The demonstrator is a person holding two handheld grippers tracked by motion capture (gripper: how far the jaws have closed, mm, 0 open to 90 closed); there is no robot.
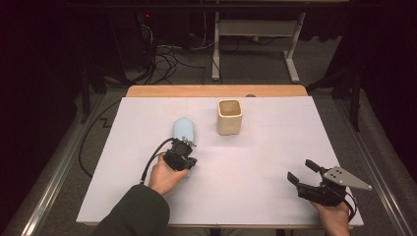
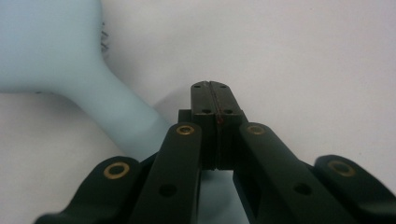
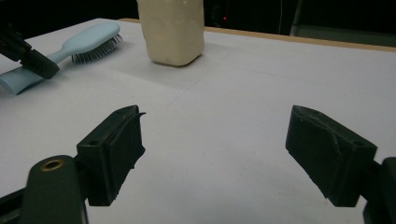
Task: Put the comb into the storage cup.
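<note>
- Because your left gripper (image 1: 183, 147) has its jaws pressed fully together with nothing between them, any push forward now would only shove the pale blue hairbrush (image 1: 184, 130) across the white table cover (image 1: 265, 172) rather than pick it up.
- If you nudge the brush's handle (image 2: 122, 119) from where the closed jaws sit just beside it, the brush may well pivot on its bristles and swing its head towards the cream square cup (image 1: 229, 117), which stands upright close by.
- Should you mean to grasp the handle, you would have to part the jaws first; coming down shut risks pinning the handle to the table or skidding off its smooth rounded surface.
- From the left gripper view the closed tips lie alongside the handle, very near it; whether they actually touch it I cannot tell.
- Your right gripper (image 1: 302, 172) rests near the front right of the table with its jaws spread wide, holding and touching nothing, well apart from brush and cup.
- The brush lies bristles down on the cover, left of the cup, handle pointing back towards your left hand (image 1: 164, 177).
</note>
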